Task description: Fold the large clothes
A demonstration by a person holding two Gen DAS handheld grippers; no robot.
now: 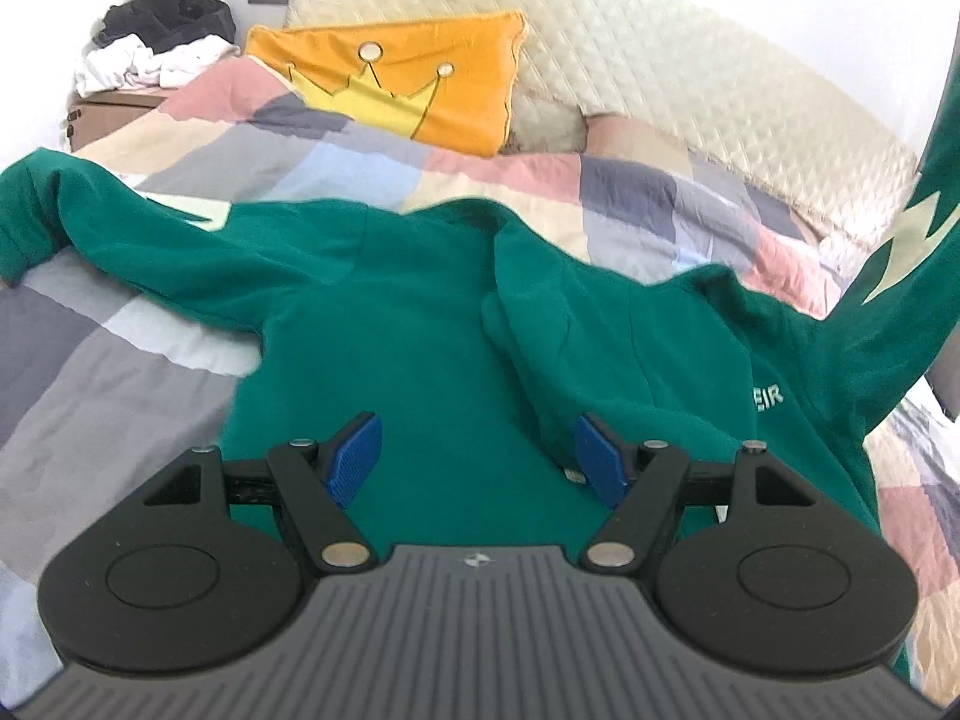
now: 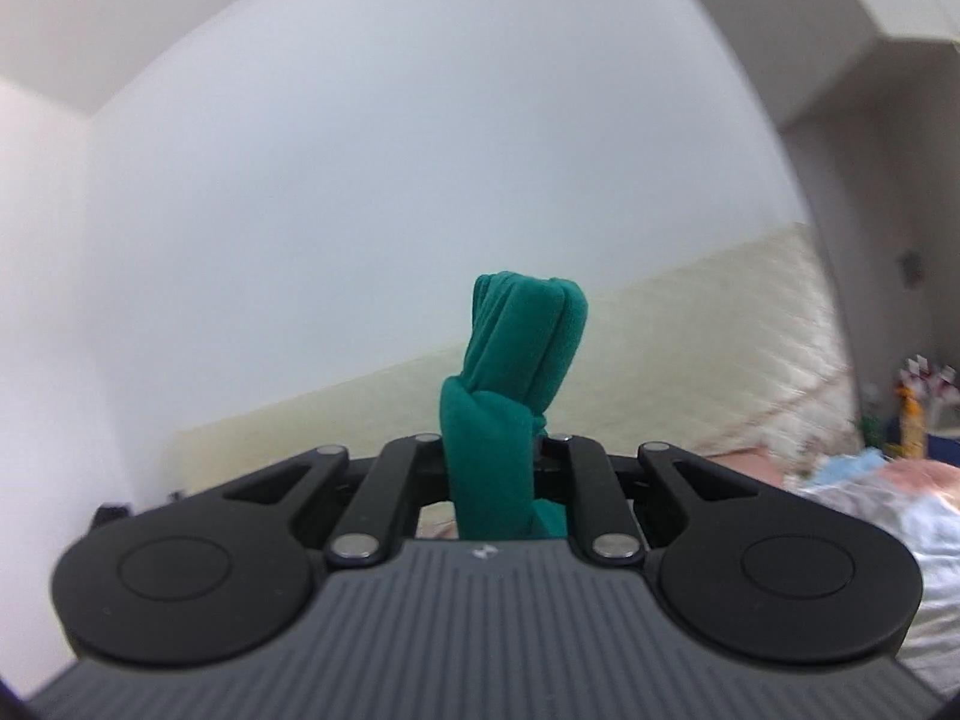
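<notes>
A large green hoodie [image 1: 420, 324] lies spread on the bed. Its hood [image 1: 540, 312] is folded over the chest, and one sleeve [image 1: 120, 222] stretches to the far left. The other sleeve [image 1: 888, 288] is lifted up at the right edge. My left gripper [image 1: 477, 459] is open with blue pads, just above the hoodie's body, holding nothing. My right gripper [image 2: 489, 456] is shut on a bunched green sleeve end [image 2: 516, 354] and holds it high, pointing toward the white wall.
A patchwork quilt [image 1: 108, 372] covers the bed. An orange crown pillow [image 1: 414, 78] leans on a cream quilted headboard [image 1: 660, 72]. A pile of black and white clothes [image 1: 156, 36] sits at the far left. Small items [image 2: 918, 402] stand at the right.
</notes>
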